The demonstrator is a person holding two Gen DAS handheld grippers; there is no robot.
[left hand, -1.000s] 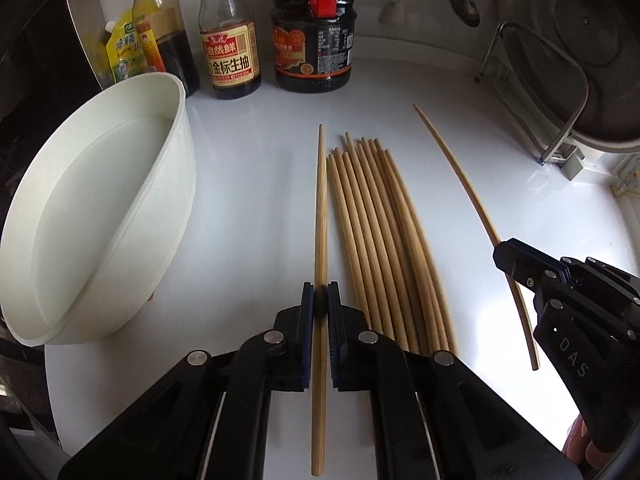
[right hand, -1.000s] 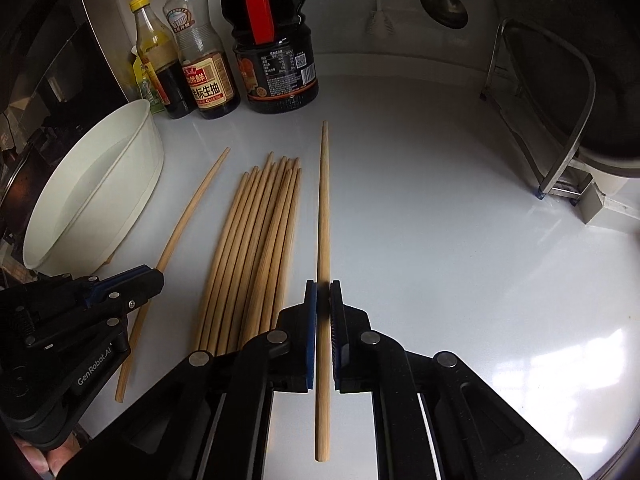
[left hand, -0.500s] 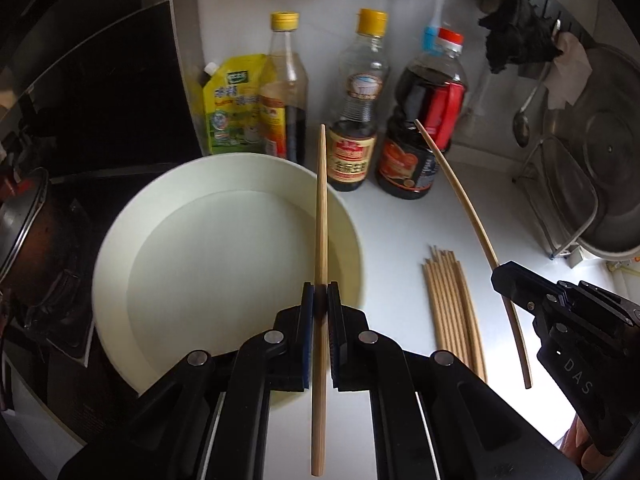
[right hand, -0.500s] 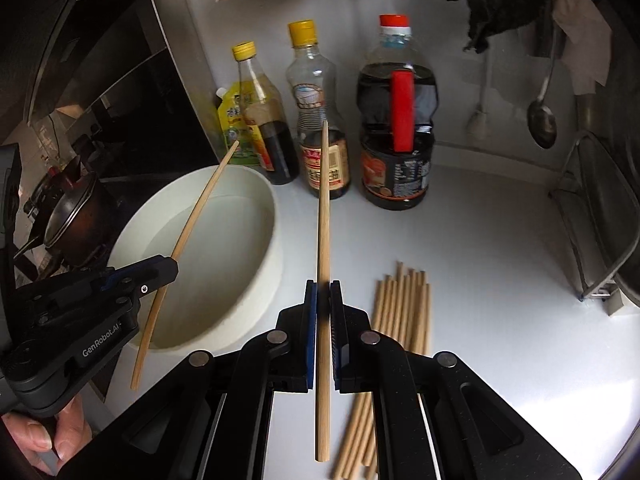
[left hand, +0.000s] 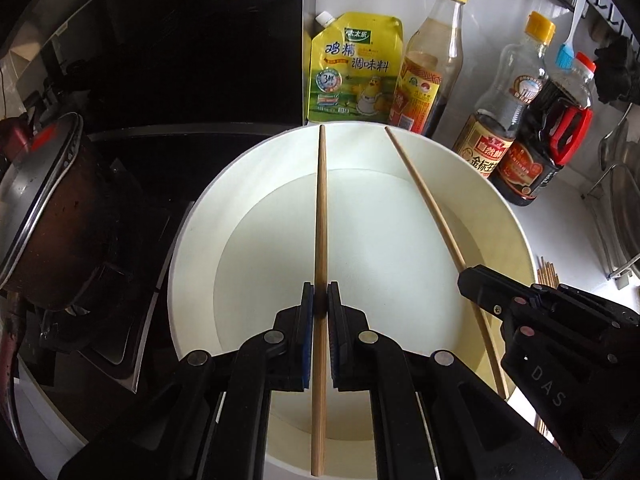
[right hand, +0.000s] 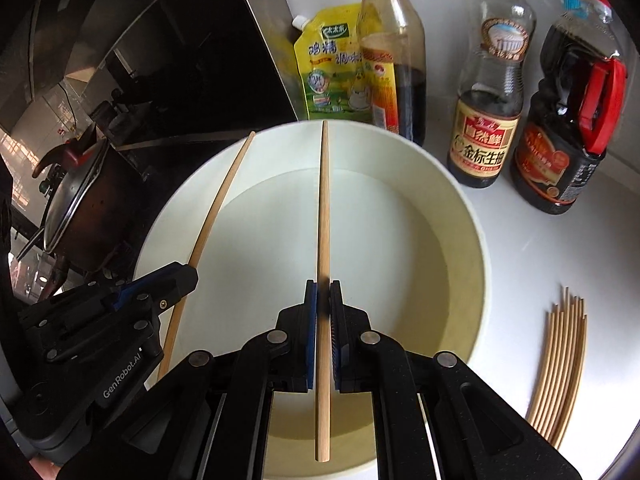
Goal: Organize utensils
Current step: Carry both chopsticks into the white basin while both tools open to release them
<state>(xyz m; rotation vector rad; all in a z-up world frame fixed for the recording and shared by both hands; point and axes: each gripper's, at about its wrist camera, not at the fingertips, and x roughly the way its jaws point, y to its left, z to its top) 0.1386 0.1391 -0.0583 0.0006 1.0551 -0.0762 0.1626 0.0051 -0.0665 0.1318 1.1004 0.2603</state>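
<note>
Left gripper (left hand: 319, 300) clamped on one chopstick (left hand: 320, 240), frame centre, above the white bowl (left hand: 192, 240). Right gripper (right hand: 323, 300) clamped on a second chopstick (right hand: 323, 220), also over the bowl. Remaining chopstick bundle (right hand: 560, 368) lies on the counter, lower right of the right wrist view.
</note>
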